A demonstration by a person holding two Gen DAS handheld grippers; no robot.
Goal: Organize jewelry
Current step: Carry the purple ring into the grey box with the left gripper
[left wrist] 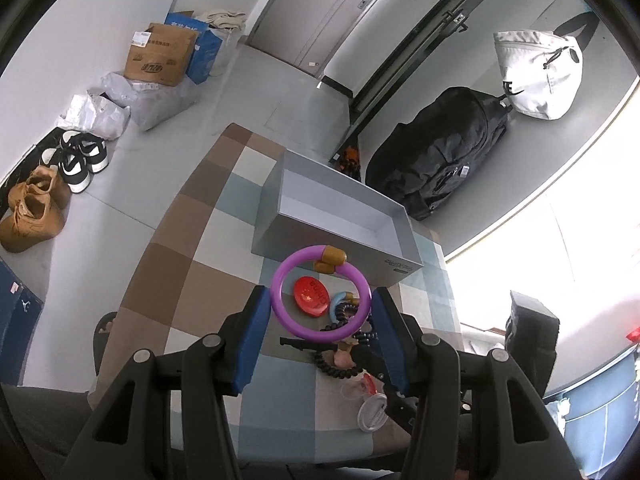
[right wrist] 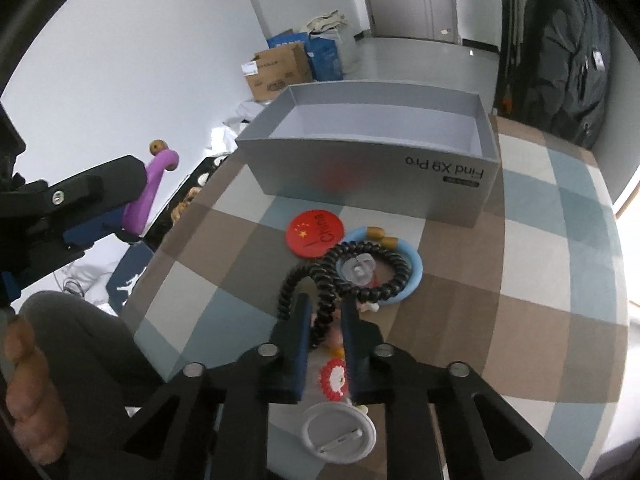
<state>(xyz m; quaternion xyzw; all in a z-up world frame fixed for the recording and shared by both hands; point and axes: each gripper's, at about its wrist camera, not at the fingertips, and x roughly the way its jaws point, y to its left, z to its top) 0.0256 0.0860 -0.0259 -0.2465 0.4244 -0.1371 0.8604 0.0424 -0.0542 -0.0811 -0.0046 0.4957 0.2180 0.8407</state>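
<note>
My left gripper [left wrist: 320,300] is shut on a purple bracelet [left wrist: 286,276] with gold beads, held in the air short of the open grey box [left wrist: 340,240]; it also shows in the right wrist view [right wrist: 150,196]. My right gripper [right wrist: 326,312] is closed on the black coiled hair tie [right wrist: 360,272] lying on the checked cloth. Under the coil lie a blue bracelet [right wrist: 416,268], a clear pin and a red China badge [right wrist: 314,234]. A red-and-white badge [right wrist: 333,380] and a white badge back [right wrist: 340,428] lie between the right gripper's arms.
The checked table [right wrist: 540,320] ends on the left, where my knee shows. The grey box [right wrist: 372,168] stands at the back of the table. On the floor are shoes [left wrist: 36,208], cardboard boxes [left wrist: 160,54] and a black backpack [left wrist: 444,152].
</note>
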